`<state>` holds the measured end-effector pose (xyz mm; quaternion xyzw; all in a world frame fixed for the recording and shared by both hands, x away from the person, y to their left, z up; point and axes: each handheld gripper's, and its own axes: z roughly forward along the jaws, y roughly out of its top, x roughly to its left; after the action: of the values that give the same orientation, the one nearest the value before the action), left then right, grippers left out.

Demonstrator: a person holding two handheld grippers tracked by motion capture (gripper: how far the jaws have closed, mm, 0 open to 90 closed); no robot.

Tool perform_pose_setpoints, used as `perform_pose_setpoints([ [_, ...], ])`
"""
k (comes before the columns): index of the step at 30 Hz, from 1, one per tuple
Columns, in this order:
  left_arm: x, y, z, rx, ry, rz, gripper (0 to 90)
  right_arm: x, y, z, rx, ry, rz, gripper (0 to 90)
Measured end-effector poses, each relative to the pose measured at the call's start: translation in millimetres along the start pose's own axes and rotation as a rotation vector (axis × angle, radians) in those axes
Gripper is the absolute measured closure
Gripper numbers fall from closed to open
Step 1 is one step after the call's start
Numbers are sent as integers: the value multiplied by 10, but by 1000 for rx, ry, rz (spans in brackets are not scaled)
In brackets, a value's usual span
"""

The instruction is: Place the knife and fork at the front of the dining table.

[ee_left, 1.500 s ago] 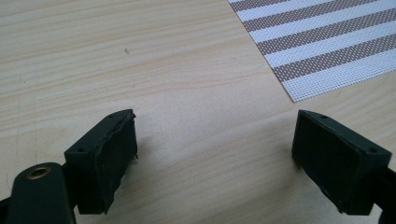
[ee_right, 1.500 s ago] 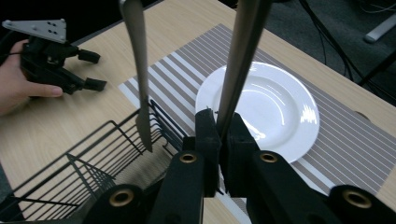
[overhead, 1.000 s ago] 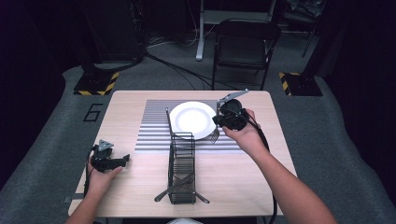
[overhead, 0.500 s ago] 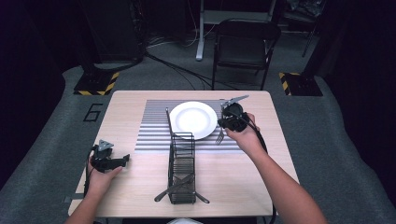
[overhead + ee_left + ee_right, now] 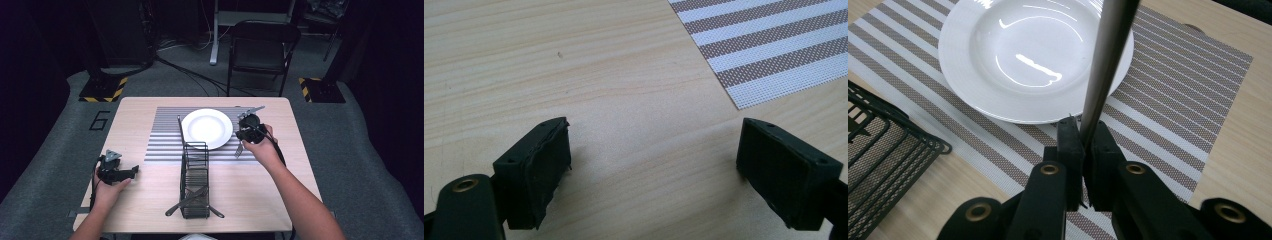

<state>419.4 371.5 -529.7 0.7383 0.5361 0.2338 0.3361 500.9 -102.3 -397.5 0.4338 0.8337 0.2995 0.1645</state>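
My right gripper [image 5: 243, 137] [image 5: 1084, 127] is shut on a metal fork [image 5: 239, 149], just right of the white plate [image 5: 207, 128] [image 5: 1033, 55]. The fork's handle [image 5: 1103, 65] rises past the camera, and its tines point down over the striped placemat [image 5: 165, 140] [image 5: 1168, 95]. The plate lies in the middle of that mat. My left gripper [image 5: 131, 171] [image 5: 654, 145] stands open low over bare wood at the table's front left, with nothing between its pads. A corner of the placemat [image 5: 774, 55] lies ahead of it to the right.
A black wire rack [image 5: 195, 180] [image 5: 883, 145] stands in front of the plate and reaches toward the near table edge, with cutlery [image 5: 186, 200] lying in it. A dark chair [image 5: 262, 50] stands beyond the table's far edge.
My right gripper has shifted a little to the right and nearer along the plate's right rim, with the fork in it. The left gripper has stayed put.
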Motion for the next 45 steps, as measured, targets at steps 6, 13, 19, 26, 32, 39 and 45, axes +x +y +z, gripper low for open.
perform_pose_setpoints([
  [6, 0, 0, 0, 0, 0, 0, 139, -61, -16, 84, -16, -11, 19, 868],
  [13, 0, 1, 2, -1, -1, -1, 141, -124, -36, 206, -39, -24, 55, 867],
  [19, 0, 1, 2, -1, -1, -1, 141, -189, -26, 309, -77, -35, 117, 863],
  [26, 2, 1, 1, -1, -2, 0, 141, -341, -19, 469, -100, -47, 218, 853],
  [32, 2, 1, 1, 0, -2, 0, 141, -419, -13, 568, -100, -51, 264, 846],
  [39, 2, 1, 1, -1, -2, -1, 141, -512, -7, 699, -98, -48, 308, 843],
  [45, 4, 1, 1, -3, -2, -1, 141, -582, 3, 825, -84, -41, 364, 844],
])
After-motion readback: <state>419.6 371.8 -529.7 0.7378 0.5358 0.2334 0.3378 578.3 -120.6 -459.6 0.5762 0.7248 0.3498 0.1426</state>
